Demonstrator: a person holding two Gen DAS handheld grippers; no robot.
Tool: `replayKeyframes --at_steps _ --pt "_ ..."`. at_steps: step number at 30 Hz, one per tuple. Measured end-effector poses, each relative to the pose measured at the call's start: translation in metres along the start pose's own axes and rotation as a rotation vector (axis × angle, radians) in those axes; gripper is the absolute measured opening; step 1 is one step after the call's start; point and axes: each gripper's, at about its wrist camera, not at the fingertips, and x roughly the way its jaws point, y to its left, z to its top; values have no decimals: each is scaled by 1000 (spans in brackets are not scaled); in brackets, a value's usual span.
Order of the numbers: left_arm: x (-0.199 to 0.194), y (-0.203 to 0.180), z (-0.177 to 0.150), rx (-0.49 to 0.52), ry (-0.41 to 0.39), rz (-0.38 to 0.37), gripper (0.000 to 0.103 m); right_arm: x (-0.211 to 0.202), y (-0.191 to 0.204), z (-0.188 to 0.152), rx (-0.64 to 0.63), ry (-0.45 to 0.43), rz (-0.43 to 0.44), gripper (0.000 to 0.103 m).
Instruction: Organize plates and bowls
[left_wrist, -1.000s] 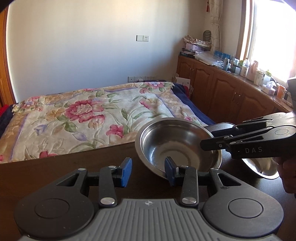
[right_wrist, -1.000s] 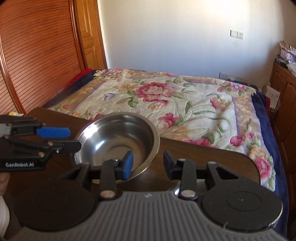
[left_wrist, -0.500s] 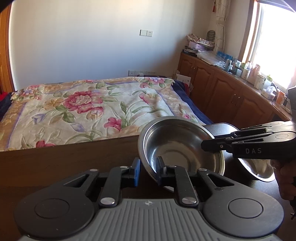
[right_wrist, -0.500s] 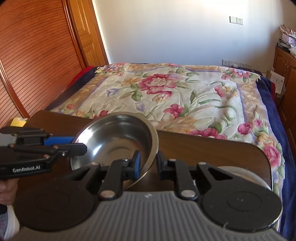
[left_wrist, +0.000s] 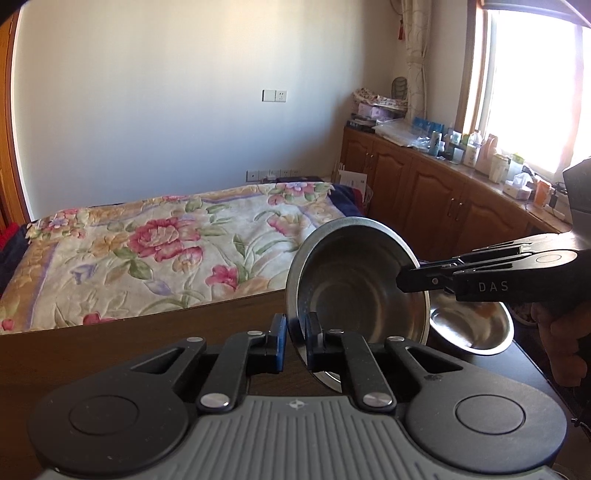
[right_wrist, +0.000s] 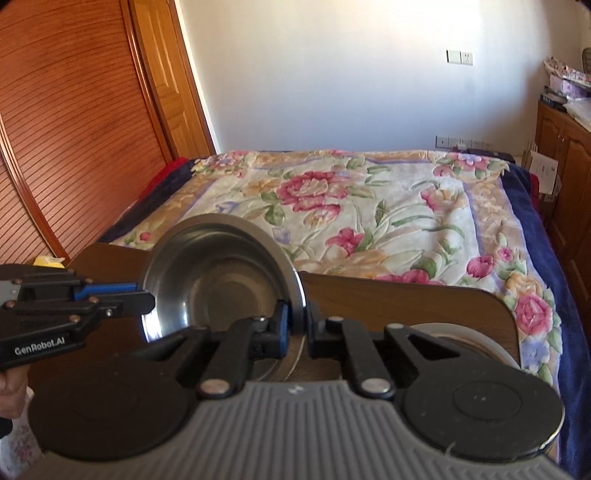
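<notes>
A steel bowl (left_wrist: 354, 280) is held above the dark wooden table (left_wrist: 147, 339), tilted with its mouth toward me. My left gripper (left_wrist: 295, 332) is shut on its left rim. My right gripper (right_wrist: 299, 325) is shut on the opposite rim of the same bowl (right_wrist: 221, 280). The right gripper also shows in the left wrist view (left_wrist: 406, 284), and the left gripper in the right wrist view (right_wrist: 147, 295). A second steel bowl (left_wrist: 472, 328) sits on the table behind and to the right. A pale plate (right_wrist: 476, 339) shows partly behind my right fingers.
A bed with a floral blanket (left_wrist: 166, 251) lies just beyond the table's far edge. Wooden cabinets (left_wrist: 443, 206) with bottles on top line the right wall under a window. A slatted wooden door (right_wrist: 66, 129) stands at the left.
Both grippers closed on the bowl's rim from open. The bowl has been lifted off the table and tipped up on edge.
</notes>
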Motion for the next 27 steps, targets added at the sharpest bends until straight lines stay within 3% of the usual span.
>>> replayKeyframes --at_steps 27 --pt "-82 -33 -13 58 -94 -24 12 -79 24 -9 -50 -104 -46 11"
